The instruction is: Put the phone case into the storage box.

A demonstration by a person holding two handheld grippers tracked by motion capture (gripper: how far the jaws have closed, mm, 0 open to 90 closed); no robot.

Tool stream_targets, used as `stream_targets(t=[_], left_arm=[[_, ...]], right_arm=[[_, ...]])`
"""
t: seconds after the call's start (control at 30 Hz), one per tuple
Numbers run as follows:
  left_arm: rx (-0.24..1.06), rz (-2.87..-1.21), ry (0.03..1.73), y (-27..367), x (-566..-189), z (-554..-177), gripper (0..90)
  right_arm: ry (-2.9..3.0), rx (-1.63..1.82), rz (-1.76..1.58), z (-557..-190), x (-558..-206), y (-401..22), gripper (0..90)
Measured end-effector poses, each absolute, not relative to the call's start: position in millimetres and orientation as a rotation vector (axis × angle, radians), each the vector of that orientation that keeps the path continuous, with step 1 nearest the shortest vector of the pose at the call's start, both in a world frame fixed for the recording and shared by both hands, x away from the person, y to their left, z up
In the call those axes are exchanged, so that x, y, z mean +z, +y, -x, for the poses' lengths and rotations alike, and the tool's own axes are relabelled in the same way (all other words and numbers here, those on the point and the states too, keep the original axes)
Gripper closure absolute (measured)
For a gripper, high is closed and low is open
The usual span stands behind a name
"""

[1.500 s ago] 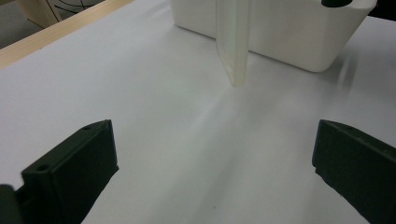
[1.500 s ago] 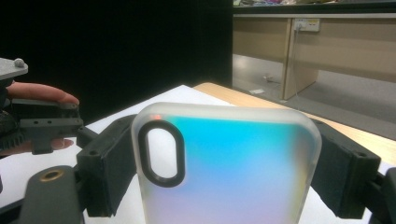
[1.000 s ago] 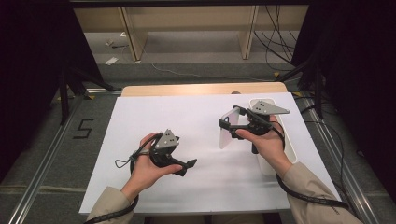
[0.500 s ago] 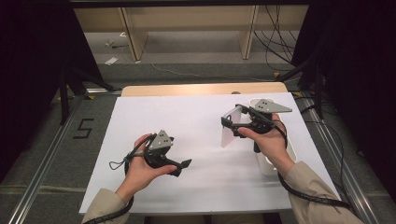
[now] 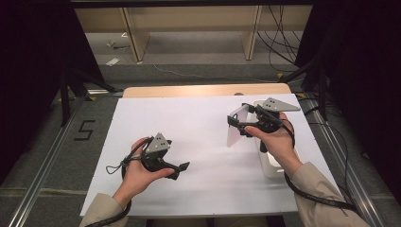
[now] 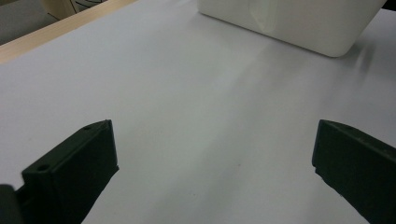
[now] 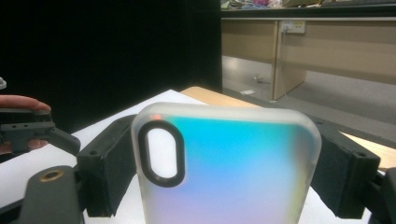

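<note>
Here, I have my right gripper (image 7: 224, 172) clamped on a frosted translucent phone case (image 7: 229, 168), rounded corners, oval camera cutout, upright between matte black fingers (image 7: 105, 165), left gripper (image 6: 215, 172) spread wide, nothing between them.

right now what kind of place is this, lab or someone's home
Most likely a lab or recording workspace, not a home: a white-covered table fenced by metal rails, black curtains on both sides, and loose cables on the bare floor beyond.
</note>
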State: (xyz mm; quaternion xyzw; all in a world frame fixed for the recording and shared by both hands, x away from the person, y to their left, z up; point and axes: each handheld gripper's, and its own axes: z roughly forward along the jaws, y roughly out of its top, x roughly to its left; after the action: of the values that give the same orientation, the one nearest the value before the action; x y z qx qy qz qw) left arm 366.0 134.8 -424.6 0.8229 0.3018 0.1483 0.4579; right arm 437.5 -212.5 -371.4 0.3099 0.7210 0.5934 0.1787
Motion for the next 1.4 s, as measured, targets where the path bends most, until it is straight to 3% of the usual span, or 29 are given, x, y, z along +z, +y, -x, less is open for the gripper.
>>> stream_targets(t=[1.4], left_arm=[[0.362, -2.045, 0.749, 141.2, -432.3, -366.4, 0.6]], right_arm=[[1.933, 1.635, -0.967, -448.2, -351.9, -251.4, 18.5]])
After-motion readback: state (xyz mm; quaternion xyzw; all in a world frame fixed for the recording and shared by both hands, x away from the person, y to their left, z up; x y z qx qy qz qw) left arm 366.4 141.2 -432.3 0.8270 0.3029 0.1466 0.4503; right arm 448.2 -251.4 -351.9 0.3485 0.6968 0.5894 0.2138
